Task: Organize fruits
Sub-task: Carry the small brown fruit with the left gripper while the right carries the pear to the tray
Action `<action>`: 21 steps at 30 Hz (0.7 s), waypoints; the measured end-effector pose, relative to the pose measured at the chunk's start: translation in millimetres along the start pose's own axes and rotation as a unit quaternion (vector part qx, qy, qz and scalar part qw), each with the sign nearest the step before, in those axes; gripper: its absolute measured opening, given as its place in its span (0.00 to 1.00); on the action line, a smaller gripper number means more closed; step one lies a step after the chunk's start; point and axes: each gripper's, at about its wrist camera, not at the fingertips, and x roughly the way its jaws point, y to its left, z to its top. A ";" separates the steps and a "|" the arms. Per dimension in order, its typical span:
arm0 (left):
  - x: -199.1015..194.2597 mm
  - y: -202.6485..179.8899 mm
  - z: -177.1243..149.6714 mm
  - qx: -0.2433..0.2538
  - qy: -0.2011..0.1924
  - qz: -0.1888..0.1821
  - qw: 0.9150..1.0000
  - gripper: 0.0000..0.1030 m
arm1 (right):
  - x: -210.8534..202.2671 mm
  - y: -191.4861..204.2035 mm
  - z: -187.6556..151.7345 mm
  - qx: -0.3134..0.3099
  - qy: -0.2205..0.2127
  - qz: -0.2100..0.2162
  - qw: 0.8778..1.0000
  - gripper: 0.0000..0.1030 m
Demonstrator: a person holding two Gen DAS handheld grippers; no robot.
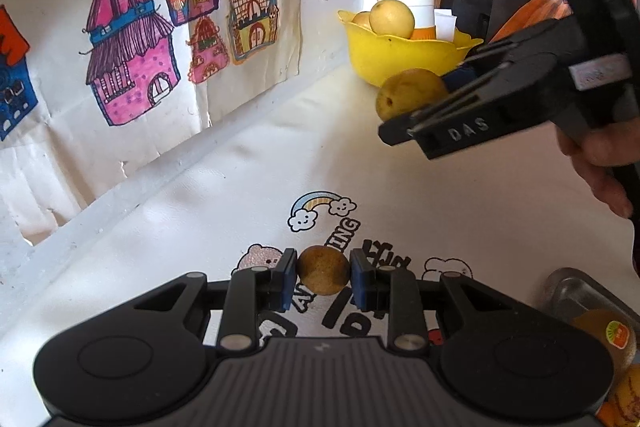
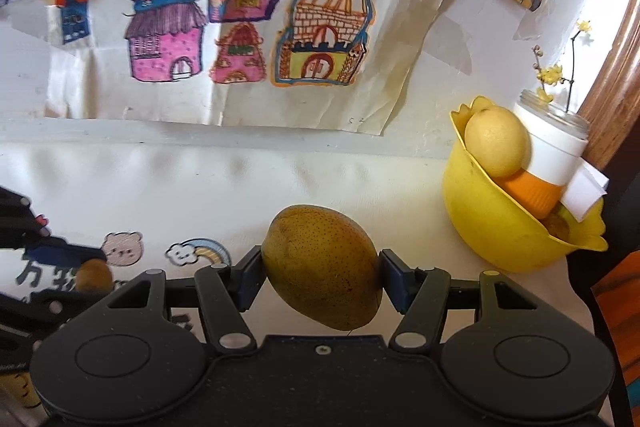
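While the left gripper (image 1: 323, 277) pinches a small brown round fruit (image 1: 323, 275) above the printed tablecloth (image 1: 224, 195), the right gripper (image 2: 321, 277) clamps a large speckled pear (image 2: 322, 267) off the table. Near the wall, a yellow bowl (image 2: 480, 223) holds a pale yellow fruit (image 2: 496, 141) beside a white-and-orange cup (image 2: 554, 155)

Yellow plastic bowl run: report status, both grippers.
Left gripper shut on small round brown fruit. Right gripper shut on large brown pear, short of yellow plastic bowl. Path clear.
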 end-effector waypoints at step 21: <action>-47.9 -25.3 7.3 0.016 -0.030 -0.009 0.999 0.30 | -78.6 18.0 -9.9 0.015 -0.030 -0.008 0.999 0.61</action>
